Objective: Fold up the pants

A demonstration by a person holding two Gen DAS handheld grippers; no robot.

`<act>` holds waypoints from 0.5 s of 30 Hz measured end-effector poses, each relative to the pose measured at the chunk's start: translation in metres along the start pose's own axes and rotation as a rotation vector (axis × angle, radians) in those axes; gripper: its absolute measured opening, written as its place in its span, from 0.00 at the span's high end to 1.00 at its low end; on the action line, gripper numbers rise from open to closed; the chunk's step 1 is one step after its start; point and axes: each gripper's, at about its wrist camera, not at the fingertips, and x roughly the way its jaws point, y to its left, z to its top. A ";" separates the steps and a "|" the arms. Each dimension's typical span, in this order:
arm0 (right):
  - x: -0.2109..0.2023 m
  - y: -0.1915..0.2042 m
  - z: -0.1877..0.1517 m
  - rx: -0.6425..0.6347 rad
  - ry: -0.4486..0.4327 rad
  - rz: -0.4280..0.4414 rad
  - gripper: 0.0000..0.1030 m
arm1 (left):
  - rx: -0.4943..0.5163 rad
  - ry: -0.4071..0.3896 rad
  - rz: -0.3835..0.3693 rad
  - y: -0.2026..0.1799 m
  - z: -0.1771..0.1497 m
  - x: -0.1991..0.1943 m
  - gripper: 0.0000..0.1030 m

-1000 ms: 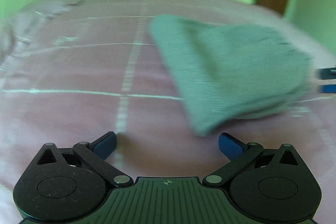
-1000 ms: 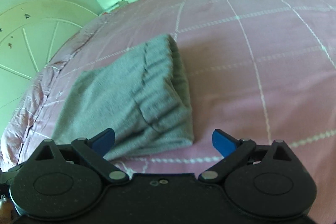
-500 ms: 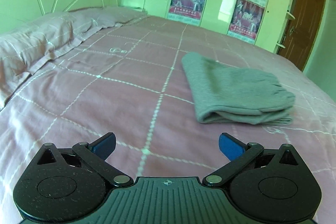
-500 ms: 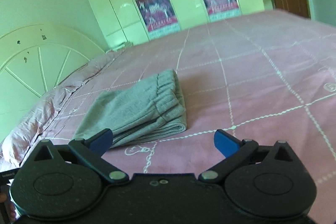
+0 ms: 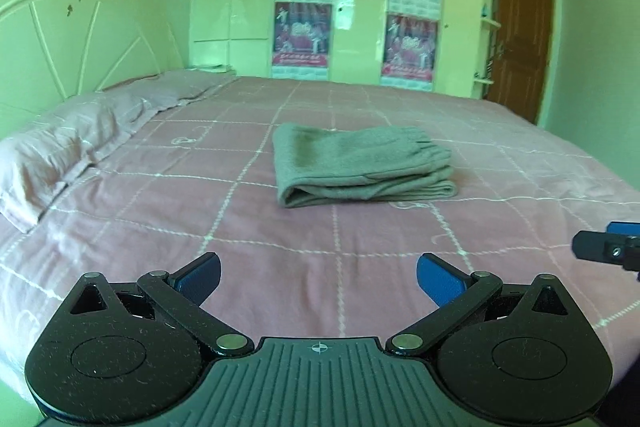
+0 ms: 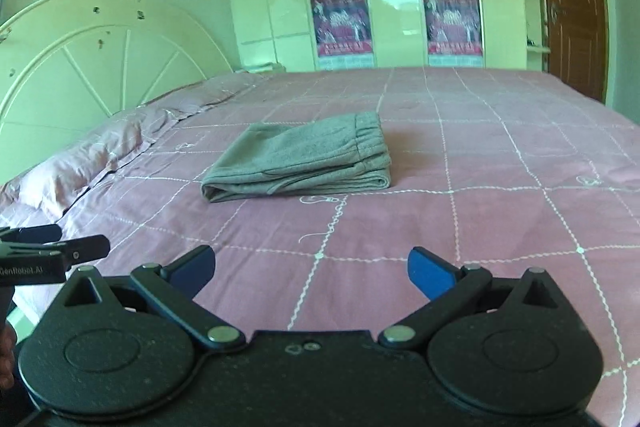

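Note:
The grey pants (image 5: 360,163) lie folded in a flat stack in the middle of the pink checked bed, also in the right wrist view (image 6: 304,157), waistband to the right. My left gripper (image 5: 318,277) is open and empty, held well back from the pants near the bed's front edge. My right gripper (image 6: 310,269) is open and empty too, at a like distance. The right gripper's tip shows at the right edge of the left wrist view (image 5: 608,247); the left gripper shows at the left edge of the right wrist view (image 6: 52,251).
Pink pillows (image 5: 60,147) lie at the left by the white headboard (image 6: 100,67). A wardrobe with posters (image 5: 352,7) stands behind the bed, and a brown door (image 5: 520,35) is at the far right. The bedspread (image 6: 500,187) stretches wide around the pants.
Both grippers have drawn back and risen from the folded pants, which now lie farther off. Both stayed open and empty.

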 end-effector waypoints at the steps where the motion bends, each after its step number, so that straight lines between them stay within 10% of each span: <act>1: -0.003 0.002 -0.004 0.002 -0.004 -0.008 0.06 | -0.003 -0.004 -0.008 -0.002 -0.004 -0.002 0.00; 15: 0.009 -0.001 -0.021 0.040 -0.002 -0.064 0.06 | -0.047 -0.052 -0.023 -0.010 -0.020 0.005 0.00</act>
